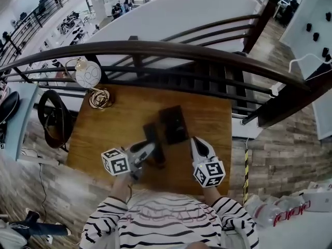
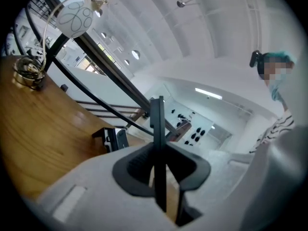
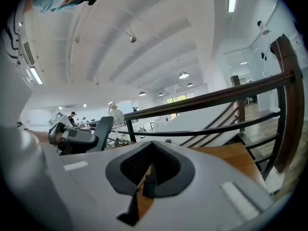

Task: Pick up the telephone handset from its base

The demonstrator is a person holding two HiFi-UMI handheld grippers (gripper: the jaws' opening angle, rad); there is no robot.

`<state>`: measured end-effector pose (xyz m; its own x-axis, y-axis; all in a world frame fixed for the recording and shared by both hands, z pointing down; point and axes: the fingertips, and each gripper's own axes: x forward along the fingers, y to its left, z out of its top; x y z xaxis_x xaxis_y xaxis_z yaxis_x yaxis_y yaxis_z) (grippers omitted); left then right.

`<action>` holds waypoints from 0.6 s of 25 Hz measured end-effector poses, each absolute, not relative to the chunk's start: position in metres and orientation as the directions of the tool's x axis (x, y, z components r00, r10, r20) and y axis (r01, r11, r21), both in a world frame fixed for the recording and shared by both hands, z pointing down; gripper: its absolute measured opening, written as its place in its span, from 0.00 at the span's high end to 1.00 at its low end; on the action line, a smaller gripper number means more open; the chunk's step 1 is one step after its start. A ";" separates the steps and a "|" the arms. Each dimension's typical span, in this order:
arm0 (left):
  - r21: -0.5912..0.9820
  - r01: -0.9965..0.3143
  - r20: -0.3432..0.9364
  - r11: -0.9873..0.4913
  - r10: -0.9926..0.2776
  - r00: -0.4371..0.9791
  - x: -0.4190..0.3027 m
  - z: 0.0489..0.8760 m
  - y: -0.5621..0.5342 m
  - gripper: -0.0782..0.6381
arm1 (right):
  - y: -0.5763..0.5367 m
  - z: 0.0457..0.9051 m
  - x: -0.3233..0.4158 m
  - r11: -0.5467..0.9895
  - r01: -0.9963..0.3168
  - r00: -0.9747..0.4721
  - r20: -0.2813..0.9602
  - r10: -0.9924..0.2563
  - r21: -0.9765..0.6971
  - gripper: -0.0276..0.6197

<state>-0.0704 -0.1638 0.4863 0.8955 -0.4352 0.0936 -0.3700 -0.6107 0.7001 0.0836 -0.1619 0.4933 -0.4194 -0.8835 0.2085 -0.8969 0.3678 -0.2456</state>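
handset [image 2: 157,143] clear of its base [image 1: 174,123], held by left gripper [image 1: 147,150]; right gripper [image 1: 195,143] idle.
the left gripper's jaws are clamped on the handset, which stands edge-on between the pads. it is gripped across its narrow thickness, judged the firmest purchase on so slim a bar. in the head view the handset lies just left of the base and apart from it, while the base rests alone on the wooden table [image 1: 98,134]. the pick-up is therefore judged essentially done. the right gripper hovers to the right of the base, jaws together with nothing between them, judged to be kept aside so as not to foul the lift. a globe lamp [image 1: 88,74] stands at the table's far corner by the railing [image 1: 171,48], well apart from the work. no cord can be made out.
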 end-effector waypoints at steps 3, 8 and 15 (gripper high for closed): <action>0.690 -0.377 0.106 -0.617 -0.430 0.897 -0.078 0.480 -0.147 0.79 | -0.148 0.481 0.080 0.364 -0.898 -0.413 0.191 -0.890 -0.247 0.96; 0.687 -0.372 0.105 -0.625 -0.421 0.901 -0.090 0.468 -0.122 0.79 | -0.127 0.454 0.072 0.366 -0.903 -0.404 0.159 -0.901 -0.225 0.96; 0.657 -0.362 0.104 -0.661 -0.397 0.912 -0.110 0.450 -0.087 0.79 | -0.090 0.429 0.049 0.364 -0.910 -0.393 0.134 -0.910 -0.198 0.96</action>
<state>-0.1103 -0.0872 0.4505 0.9120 -0.3966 0.1042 -0.3624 -0.6608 0.6573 0.0490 -0.0896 0.4292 -0.3926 -0.9099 0.1341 -0.9103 0.3636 -0.1981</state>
